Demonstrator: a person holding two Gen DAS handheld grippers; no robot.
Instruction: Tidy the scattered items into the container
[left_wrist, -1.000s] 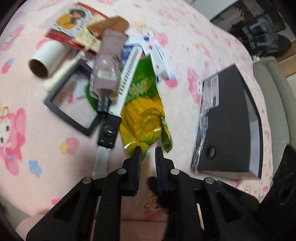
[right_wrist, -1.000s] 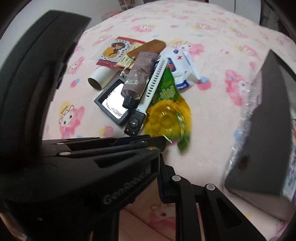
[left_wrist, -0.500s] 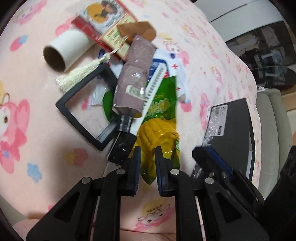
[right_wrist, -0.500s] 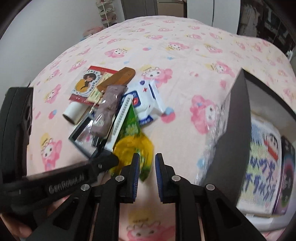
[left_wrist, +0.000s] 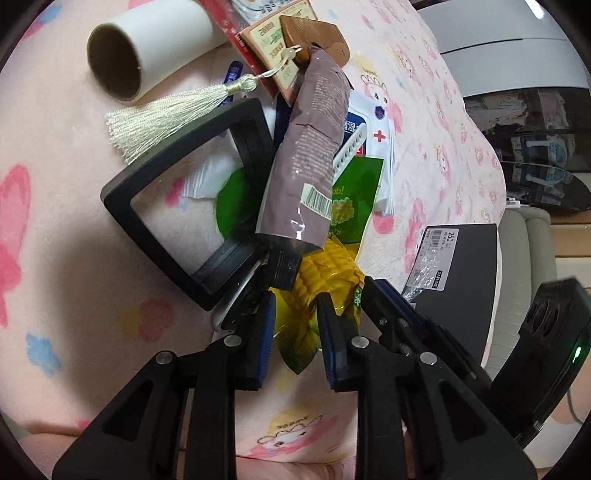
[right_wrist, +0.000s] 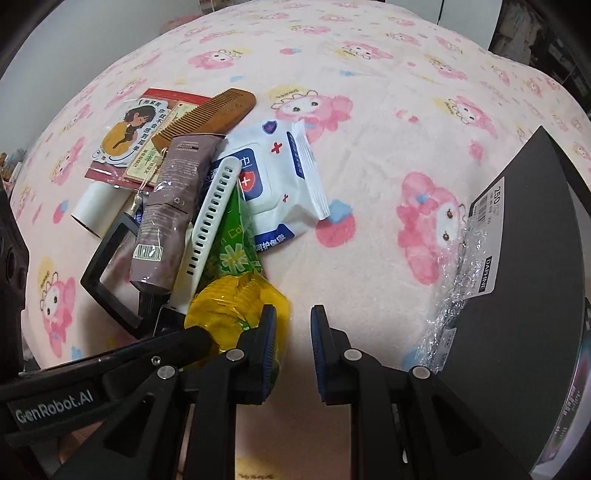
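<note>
Between left jaws: corn packet (left_wrist: 317, 280), lower end sits in the gap, contact unclear
Left gripper (left_wrist: 295, 306): parted, not clamped
Ahead-left of jaws: black frame (left_wrist: 192, 206), brown tube (left_wrist: 310, 147)
Right of jaws: black box (left_wrist: 461, 273)
Right gripper (right_wrist: 293, 321): released, holding nothing
Beside its left finger: corn packet (right_wrist: 236, 306)
Far right: black box (right_wrist: 524, 258)

Left wrist view: low, very close, looking along the fingers into the near end of the pile, corn packet (left_wrist: 325, 280) at its tips. Right wrist view: higher, farther back, facing across the bed (right_wrist: 369, 110). Both share the pile and black box (left_wrist: 458, 280).
</note>
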